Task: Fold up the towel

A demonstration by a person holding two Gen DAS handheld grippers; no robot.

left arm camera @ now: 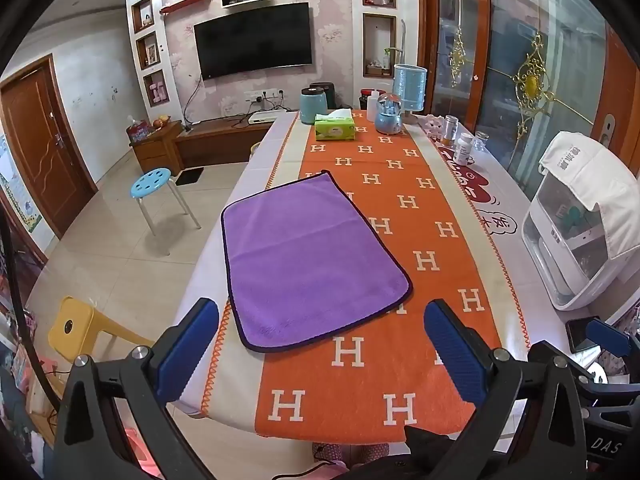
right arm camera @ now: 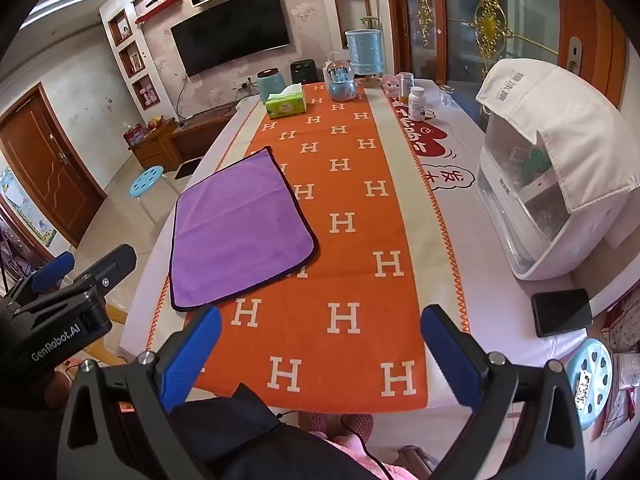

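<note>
A purple towel (left arm camera: pixel 308 256) with a dark hem lies flat and unfolded on the orange H-patterned runner (left arm camera: pixel 400 360), toward the table's left side. It also shows in the right wrist view (right arm camera: pixel 236 228). My left gripper (left arm camera: pixel 320 320) is open and empty, held above the table's near edge just short of the towel's near hem. My right gripper (right arm camera: pixel 320 328) is open and empty, above the runner to the right of the towel's near corner. The left gripper also appears at the left of the right wrist view (right arm camera: pixel 86 264).
A green tissue box (left arm camera: pixel 335 128), blue jars, a glass globe and pill bottles (left arm camera: pixel 464 148) stand at the far end. A white covered appliance (right arm camera: pixel 548 168) and a black phone (right arm camera: pixel 562 312) sit at the right. Stools stand on the floor at left.
</note>
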